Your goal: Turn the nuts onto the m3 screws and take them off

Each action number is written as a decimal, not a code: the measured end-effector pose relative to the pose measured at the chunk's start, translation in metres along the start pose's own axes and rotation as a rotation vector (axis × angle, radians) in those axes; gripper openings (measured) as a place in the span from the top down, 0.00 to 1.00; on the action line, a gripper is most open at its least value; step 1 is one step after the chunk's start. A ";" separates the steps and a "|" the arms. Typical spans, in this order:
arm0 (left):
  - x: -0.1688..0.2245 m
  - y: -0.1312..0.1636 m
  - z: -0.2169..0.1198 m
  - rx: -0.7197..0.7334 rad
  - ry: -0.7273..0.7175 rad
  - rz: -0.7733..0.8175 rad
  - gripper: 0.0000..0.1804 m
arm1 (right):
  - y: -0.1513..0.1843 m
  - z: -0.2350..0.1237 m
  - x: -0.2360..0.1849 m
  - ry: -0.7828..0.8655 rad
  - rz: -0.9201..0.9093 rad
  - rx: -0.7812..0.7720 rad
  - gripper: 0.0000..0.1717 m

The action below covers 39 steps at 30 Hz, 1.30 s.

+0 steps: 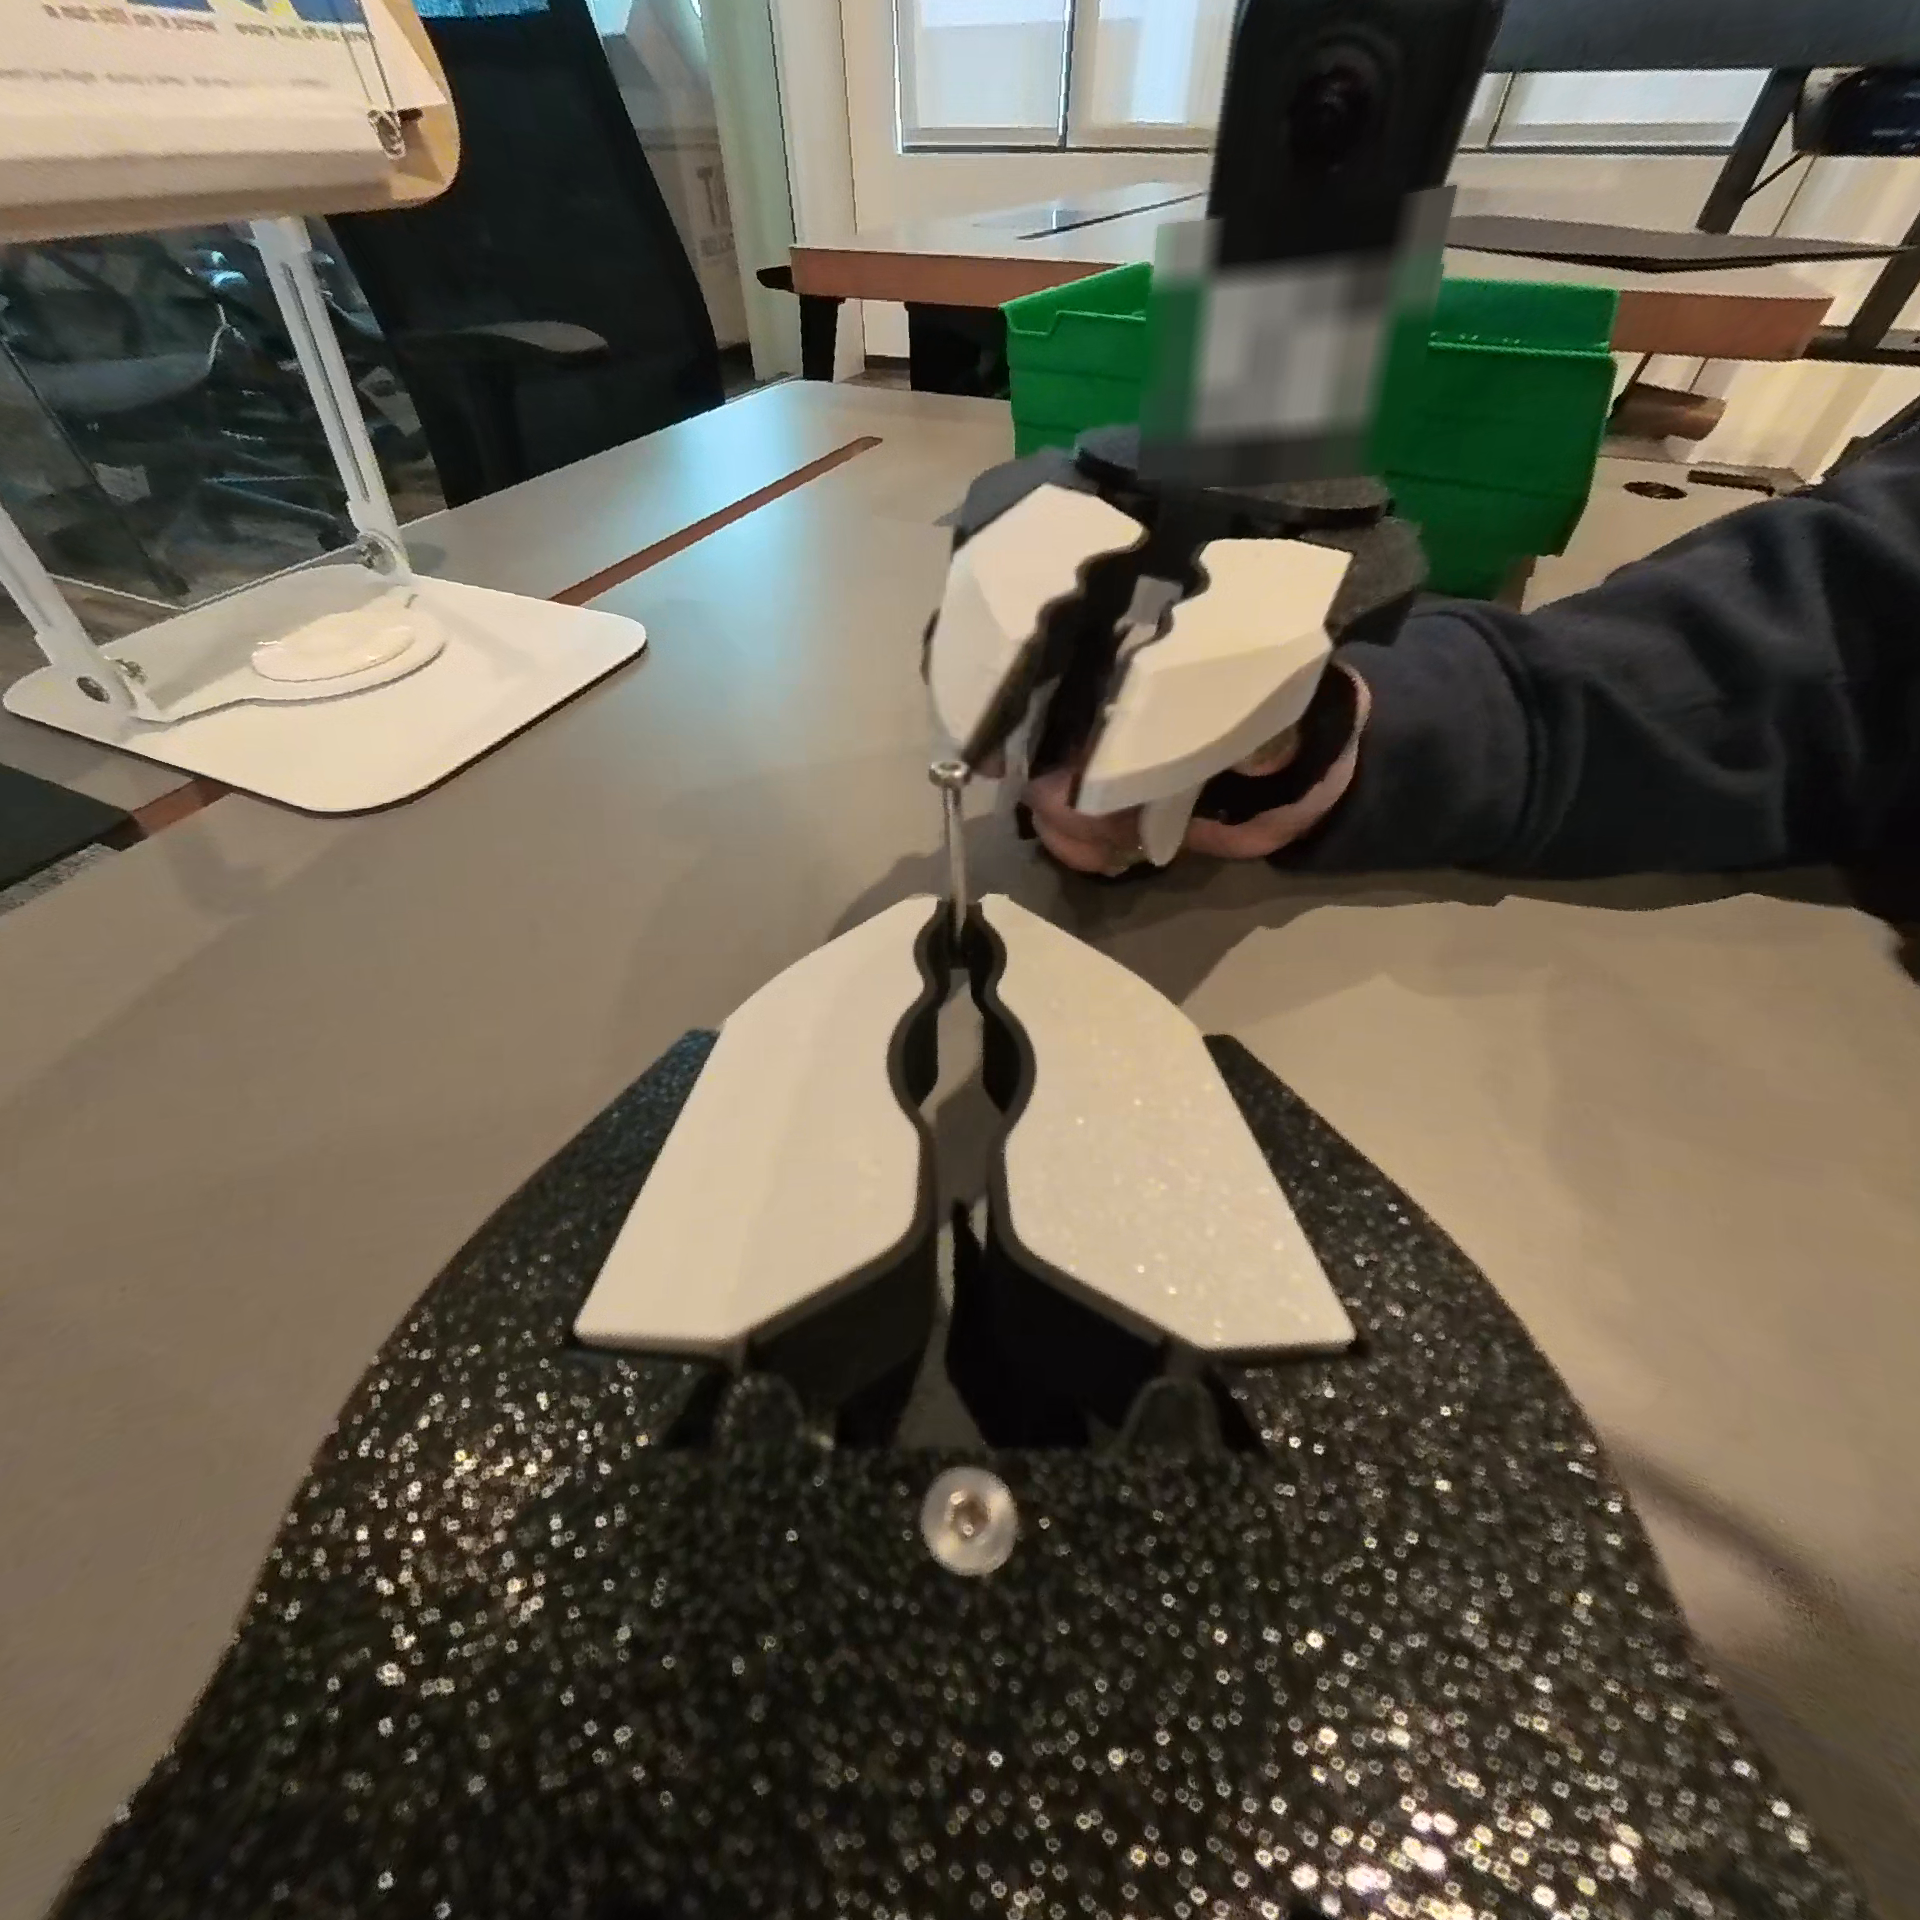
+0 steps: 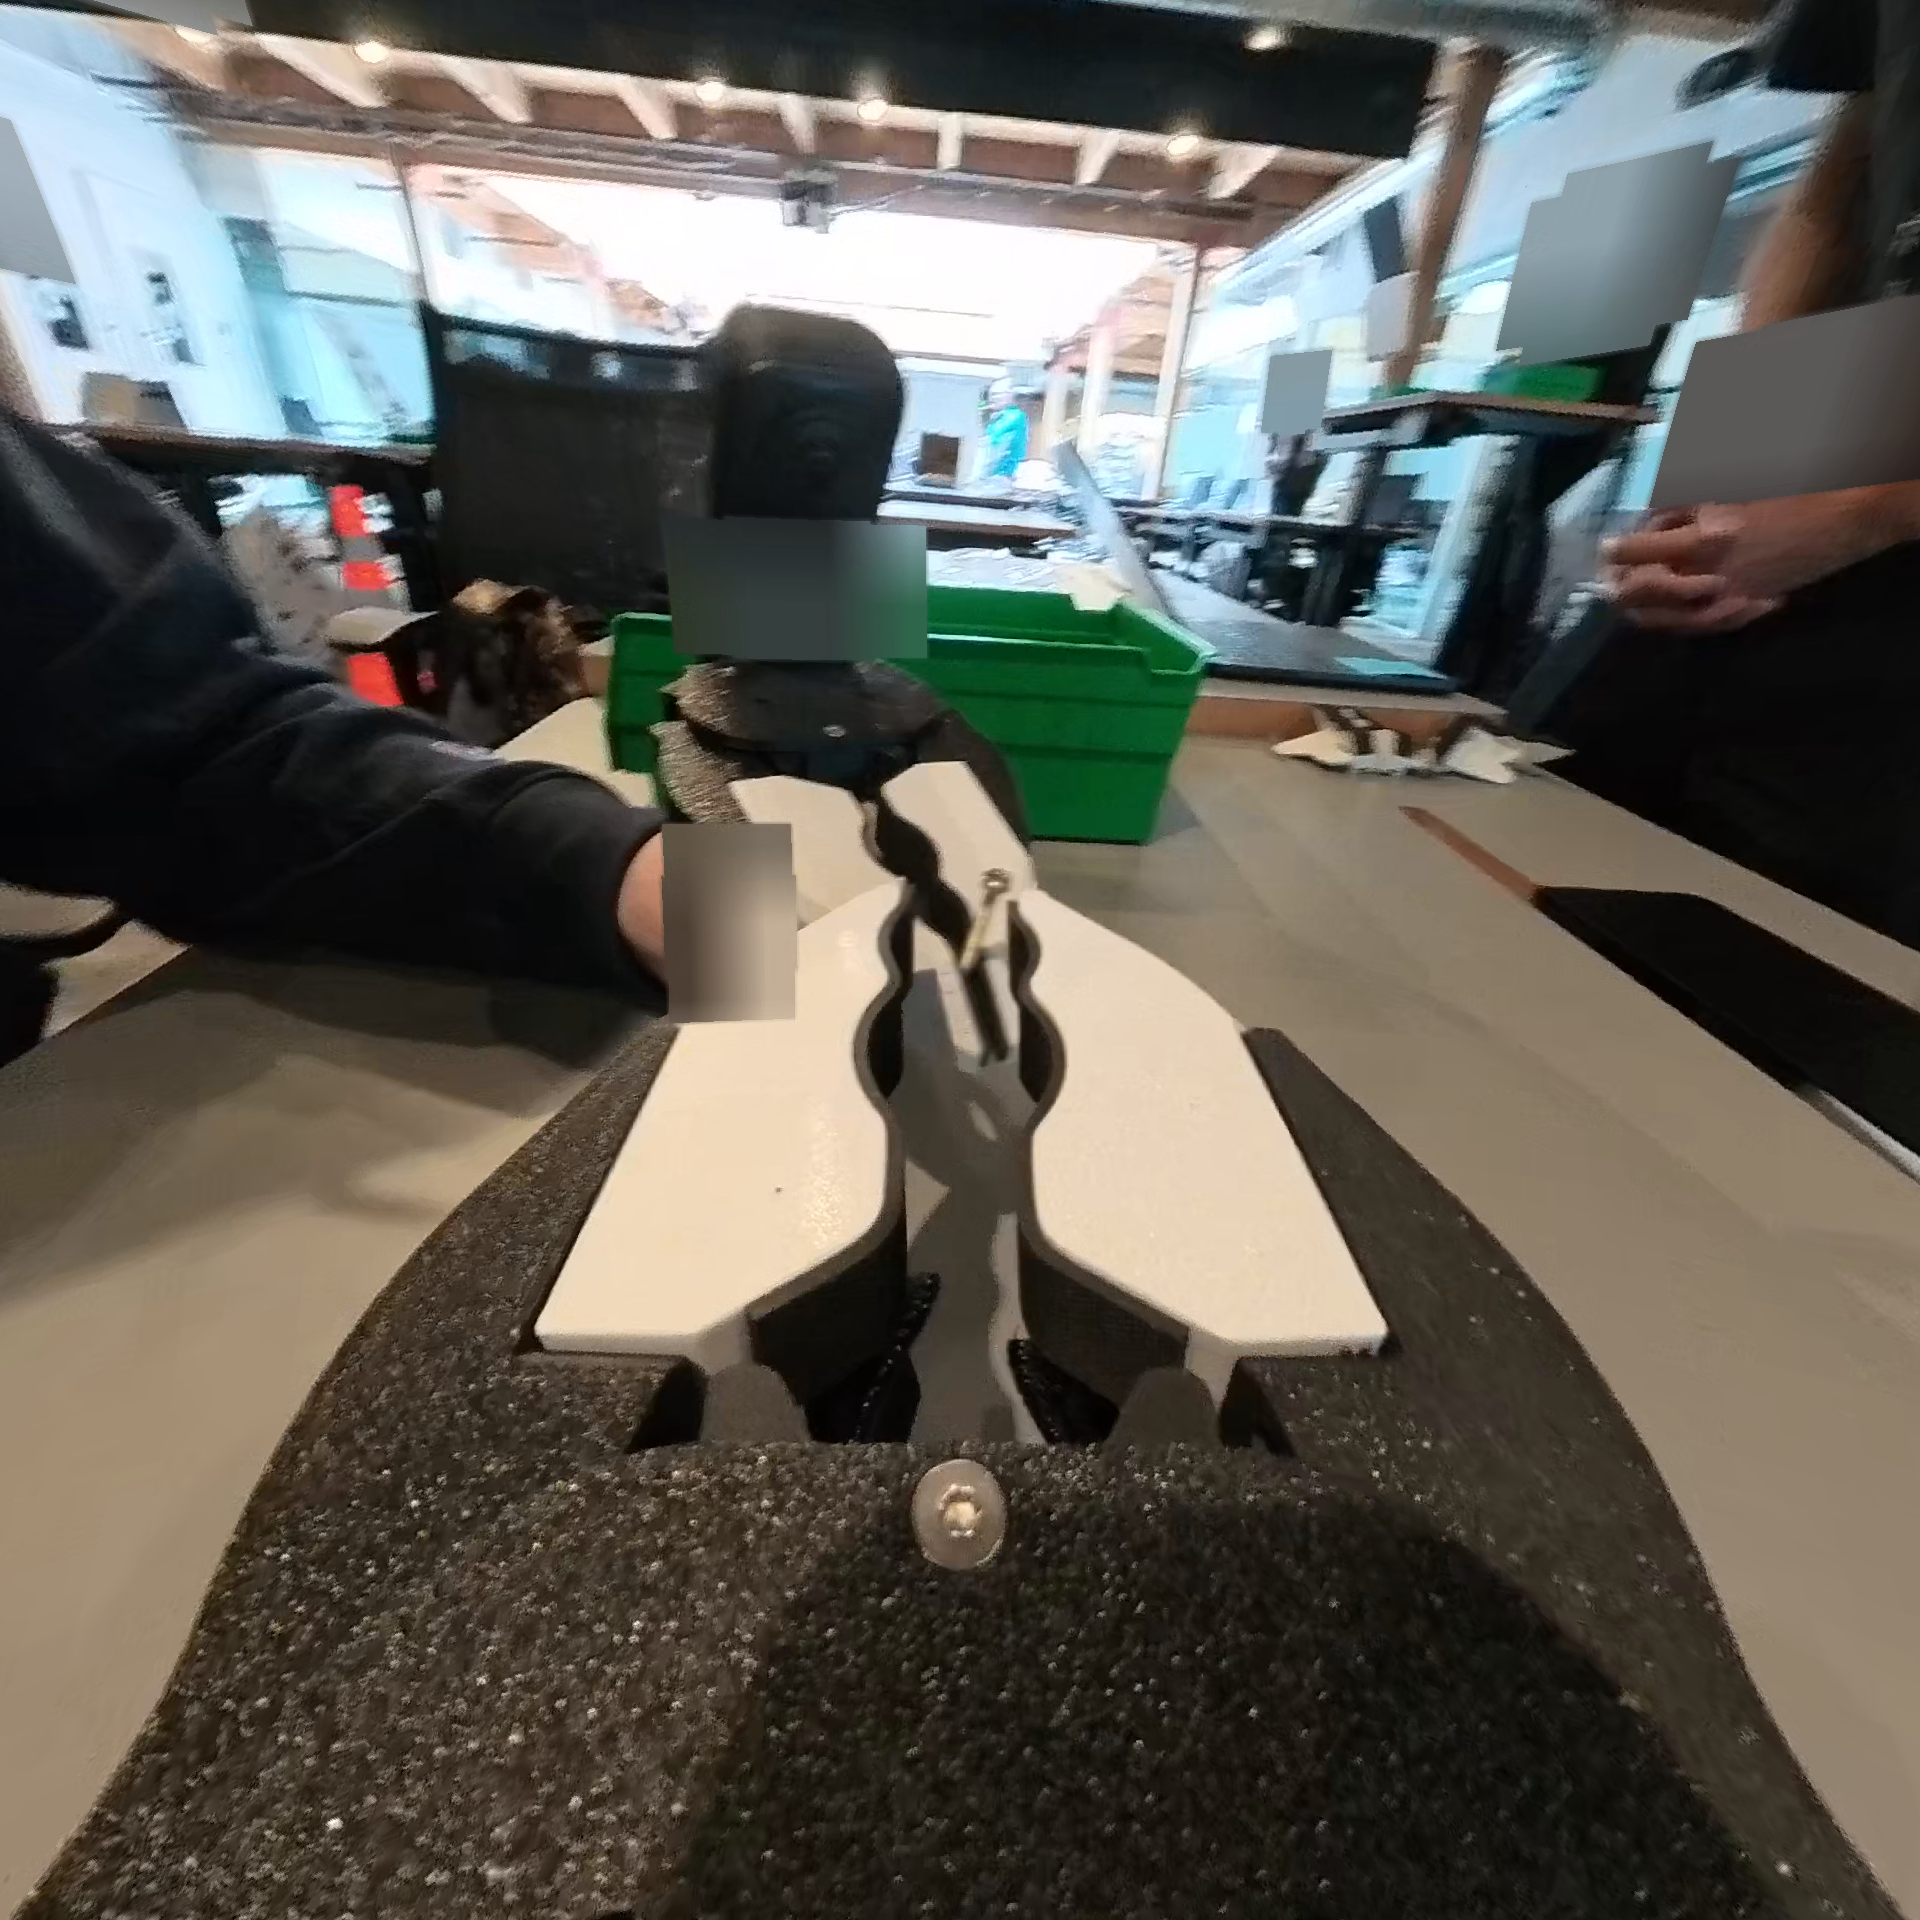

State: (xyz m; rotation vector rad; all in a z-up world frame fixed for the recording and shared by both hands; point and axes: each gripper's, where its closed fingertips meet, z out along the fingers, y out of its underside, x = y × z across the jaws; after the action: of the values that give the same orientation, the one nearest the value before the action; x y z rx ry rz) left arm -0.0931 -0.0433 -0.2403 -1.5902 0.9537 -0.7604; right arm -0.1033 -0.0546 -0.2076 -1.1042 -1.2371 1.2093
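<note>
Item 1: white printed placard (image 1: 177,94), at your 10 o'clock in the left wrist view, mounted on a white stand (image 1: 343,675). It carries small lines of print, too blurred to read.
Item 2: pale carton (image 1: 717,223), at 12 o'clock behind the dark chair (image 1: 540,260). It carries large letters, cut off.
Nothing else legible.

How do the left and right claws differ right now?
The left claw is shut on a thin silver screw, pinned upright at its tips; the right claw stands open and holds nothing. The left points away level over the table; the right tilts down toward the screw head. Both have white fingers with wavy black inner edges.
</note>
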 end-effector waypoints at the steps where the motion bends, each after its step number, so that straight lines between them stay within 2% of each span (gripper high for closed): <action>1: 0.000 0.000 0.000 -0.002 -0.001 0.003 0.99 | 0.000 0.000 0.002 0.012 0.001 0.003 0.89; 10: 0.000 0.002 0.001 -0.015 -0.012 0.012 0.99 | 0.000 0.001 -0.003 -0.010 -0.009 0.000 0.91; 17: 0.000 0.003 0.002 -0.023 -0.019 0.020 0.99 | 0.002 0.004 0.001 0.006 -0.004 -0.013 0.88; 20: -0.002 0.002 0.001 -0.015 -0.023 0.009 0.99 | 0.000 0.000 -0.004 -0.009 -0.008 -0.006 0.93; 27: -0.002 0.002 0.001 -0.018 -0.027 0.010 0.99 | 0.003 0.005 0.002 0.022 -0.014 -0.027 0.88; 30: -0.003 0.001 0.001 -0.012 -0.029 0.003 0.99 | 0.002 0.002 -0.005 0.000 -0.028 -0.021 0.93; 39: -0.003 0.002 0.002 -0.017 -0.031 0.008 0.99 | 0.003 0.005 0.002 0.029 -0.017 -0.027 0.87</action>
State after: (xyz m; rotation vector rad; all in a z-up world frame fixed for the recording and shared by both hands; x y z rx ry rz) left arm -0.0937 -0.0401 -0.2427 -1.6074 0.9461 -0.7214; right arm -0.1087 -0.0530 -0.2103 -1.1246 -1.2413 1.1630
